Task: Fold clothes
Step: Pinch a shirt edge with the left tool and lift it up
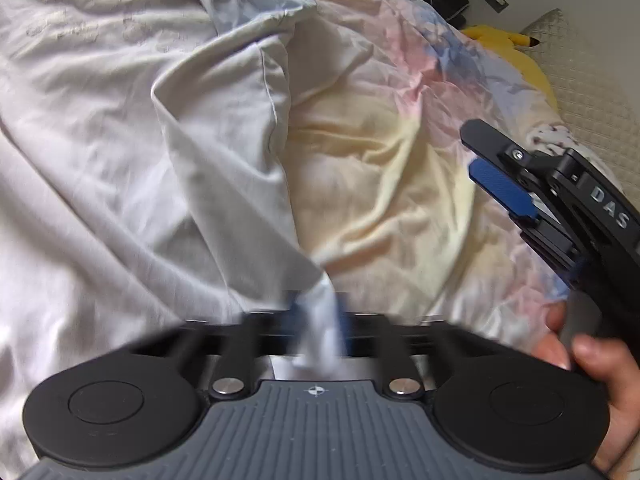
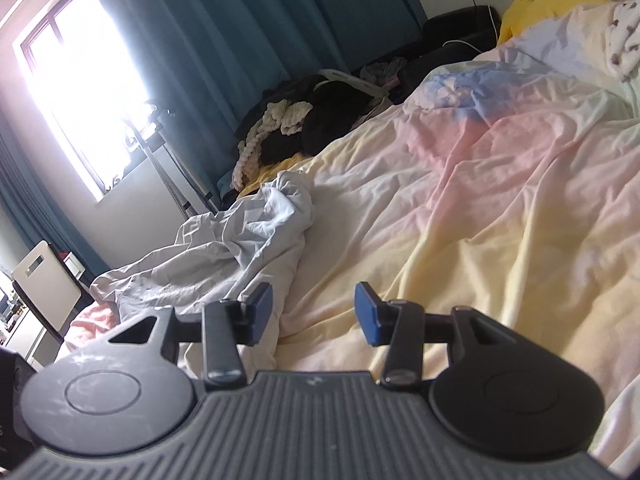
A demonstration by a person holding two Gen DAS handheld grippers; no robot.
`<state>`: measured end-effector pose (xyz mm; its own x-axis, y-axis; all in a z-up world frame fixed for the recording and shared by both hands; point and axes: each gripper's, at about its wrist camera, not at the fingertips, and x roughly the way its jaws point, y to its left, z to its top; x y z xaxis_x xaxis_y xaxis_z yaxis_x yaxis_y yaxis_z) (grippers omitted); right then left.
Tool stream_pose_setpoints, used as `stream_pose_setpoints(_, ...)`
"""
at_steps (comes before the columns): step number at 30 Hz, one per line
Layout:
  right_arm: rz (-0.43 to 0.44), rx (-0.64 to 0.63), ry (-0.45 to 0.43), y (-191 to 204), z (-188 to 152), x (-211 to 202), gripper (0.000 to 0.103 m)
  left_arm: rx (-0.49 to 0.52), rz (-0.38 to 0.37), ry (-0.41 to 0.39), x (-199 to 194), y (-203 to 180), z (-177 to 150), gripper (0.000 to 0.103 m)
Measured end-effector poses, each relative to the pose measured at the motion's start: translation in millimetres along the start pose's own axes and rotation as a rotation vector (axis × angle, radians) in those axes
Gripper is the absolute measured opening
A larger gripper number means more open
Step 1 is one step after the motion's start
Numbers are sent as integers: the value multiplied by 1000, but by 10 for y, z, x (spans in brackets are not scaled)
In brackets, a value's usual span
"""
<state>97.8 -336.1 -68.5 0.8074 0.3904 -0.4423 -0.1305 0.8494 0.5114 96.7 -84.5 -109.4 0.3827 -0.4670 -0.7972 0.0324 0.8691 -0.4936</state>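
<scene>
On the bed, over its pastel quilt, a pale grey garment lies crumpled toward the window-side edge, one corner drawn up taut. Left tongs are clenched on that corner, cloth bunched between blurred blue pads. Right tongs hang released above the quilt, pads well apart, nothing between them. A hand grips the right handle. A yellow plush sits at the bed's far corner.
</scene>
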Motion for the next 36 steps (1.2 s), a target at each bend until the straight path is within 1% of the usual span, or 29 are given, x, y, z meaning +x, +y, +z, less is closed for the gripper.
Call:
stream_pose_setpoints(1,4,-1,0,6,2,-13,47,-2,-15,6,-38,29,-15,0)
stream_pose_setpoints(7,11,-17,11,59,-24,-16,47,-6,-60,-41,-504,220,-102,0)
stream_pose_setpoints(10,12,-31,17,105,-43,-16,47,-11,-42,-69,-685,358,-139,0)
stream_pose_setpoints(15,11,-64,46,185,-105,27,48,-71,4,-62,-733,664,-219,0)
stream_pose_setpoints(19,13,-93,76,250,-170,84,48,-139,-15,-66,-691,855,-281,1)
stream_pose_setpoints(20,15,-99,84,266,-185,98,48,-149,-27,-67,-699,882,-287,3)
stream_pose_setpoints(22,17,-112,99,296,-216,127,48,-161,-88,-70,-733,916,-296,7)
stream_pose_setpoints(24,20,-125,114,327,-247,156,48,-167,-162,-83,-768,909,-308,22)
stream_pose_setpoints(25,21,-129,119,335,-258,169,48,-170,-191,-90,-784,897,-314,43)
stream_pose_setpoints(26,19,-132,121,339,-271,188,48,-169,-218,-97,-796,880,-322,57)
stream_pose_setpoints(28,12,-135,123,345,-281,210,49,-151,-255,-108,-789,817,-346,57)
stream_pose_setpoints(30,8,-132,119,346,-278,210,49,-155,-286,-93,-726,773,-361,57)
stream_pose_setpoints(33,9,-131,111,350,-275,198,50,-204,-320,-64,-571,764,-386,57)
stream_pose_setpoints(35,9,-132,107,354,-275,194,53,-272,-355,-36,-450,788,-421,57)
stream_pose_setpoints(36,10,-136,108,360,-279,199,53,-299,-368,-8,-395,790,-450,57)
